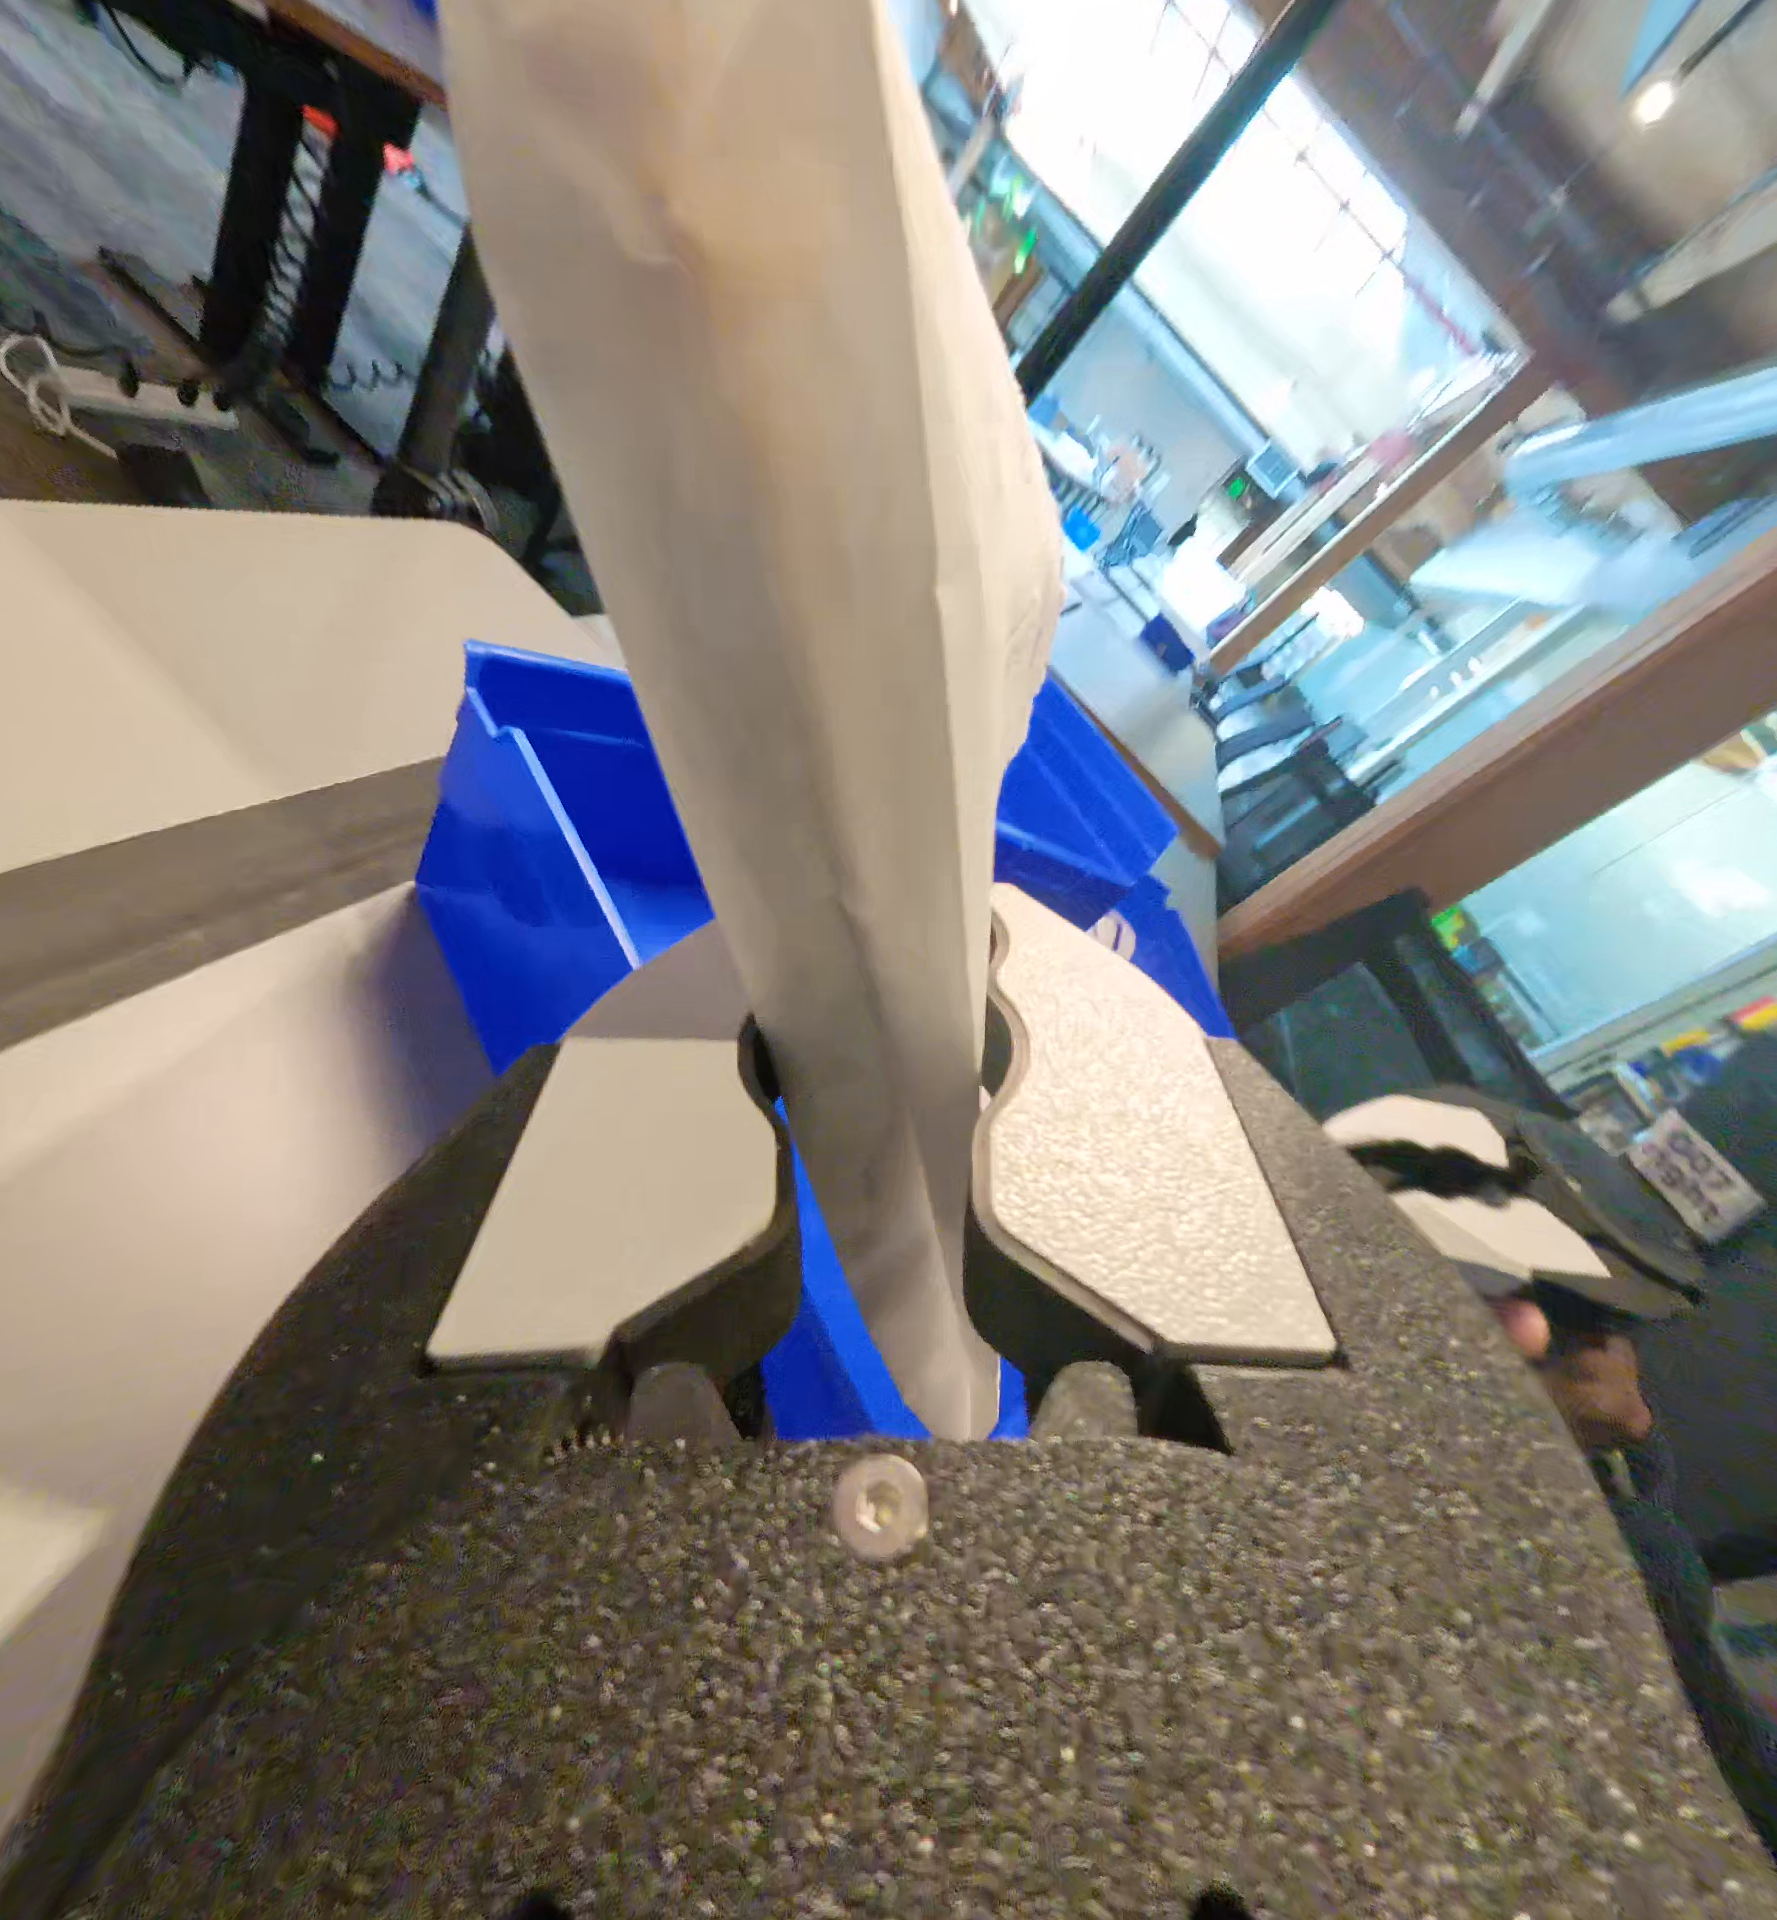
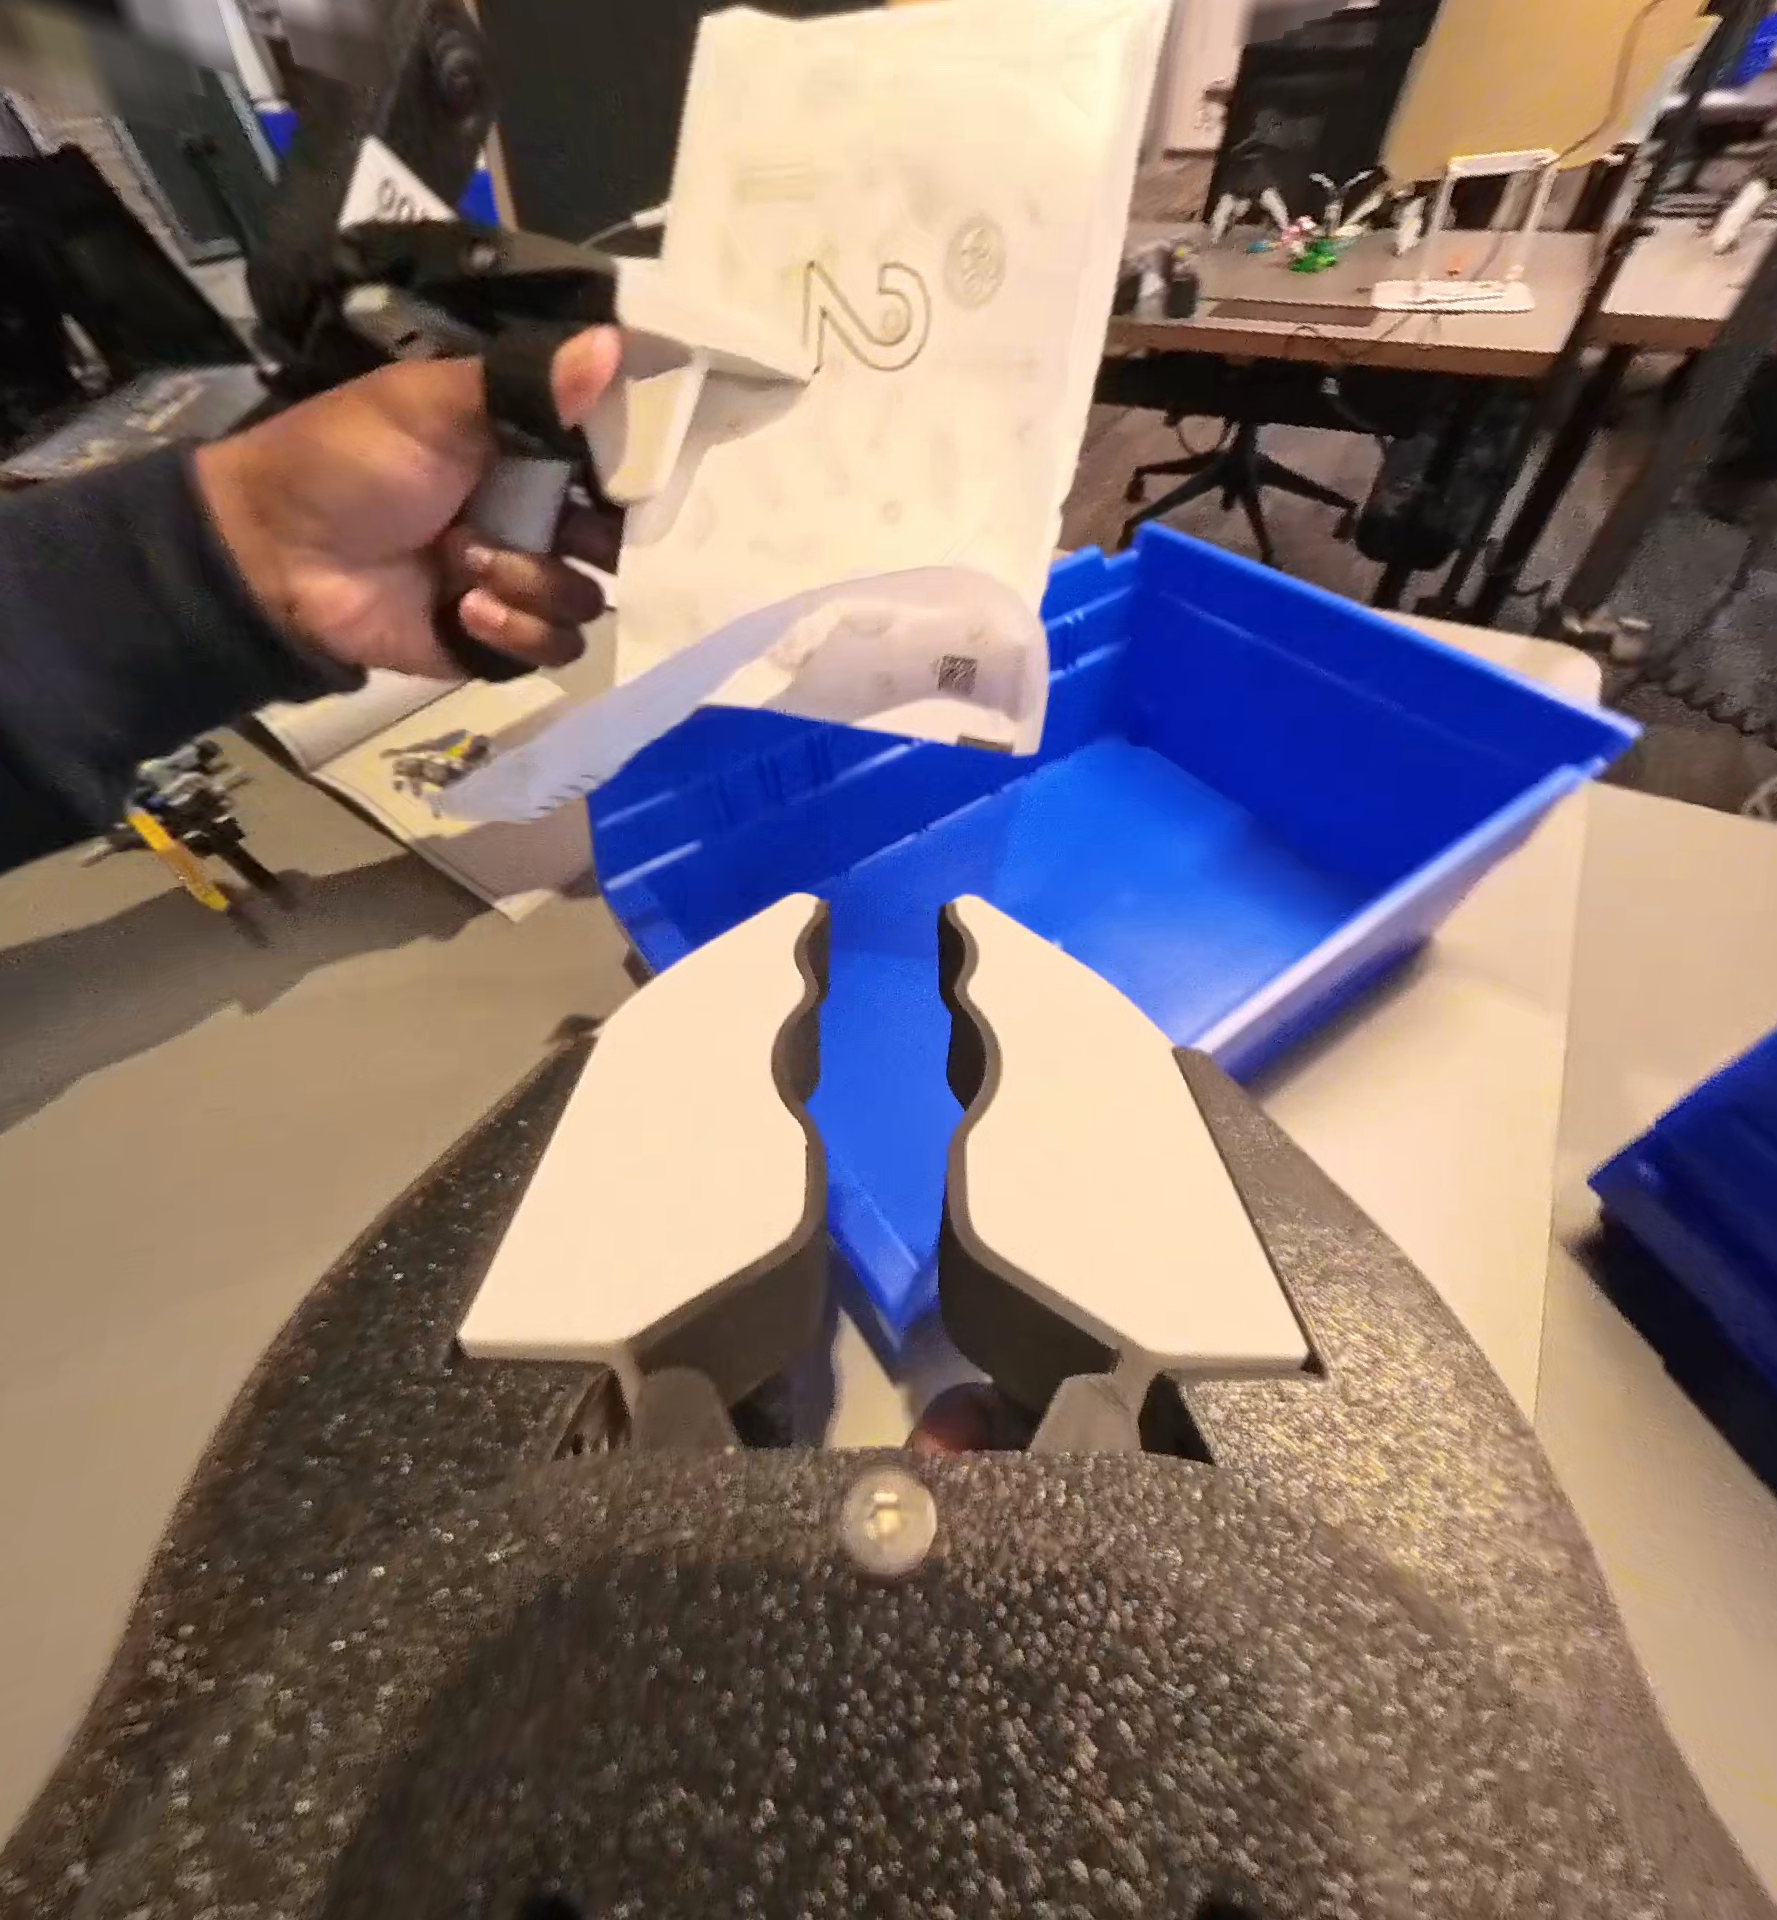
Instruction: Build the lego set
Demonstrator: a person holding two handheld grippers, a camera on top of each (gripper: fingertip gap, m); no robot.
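Observation:
My left gripper is shut on a white paper parts bag, which stands up between its fingers. In the right wrist view that gripper, held by a hand, lifts the bag over an empty blue bin, and a torn flap of the bag curls down toward the bin's rim. My right gripper is empty, its jaws a narrow gap apart, low over the bin's near corner. It also shows at the right of the left wrist view. A small partly built lego model stands on the table at the left.
An open instruction booklet lies on the grey table between the model and the bin. A second blue bin sits at the right edge. The bin under the bag shows in the left wrist view. Desks and chairs stand behind. Some 20 cm of space lies between my two pairs of fingers.

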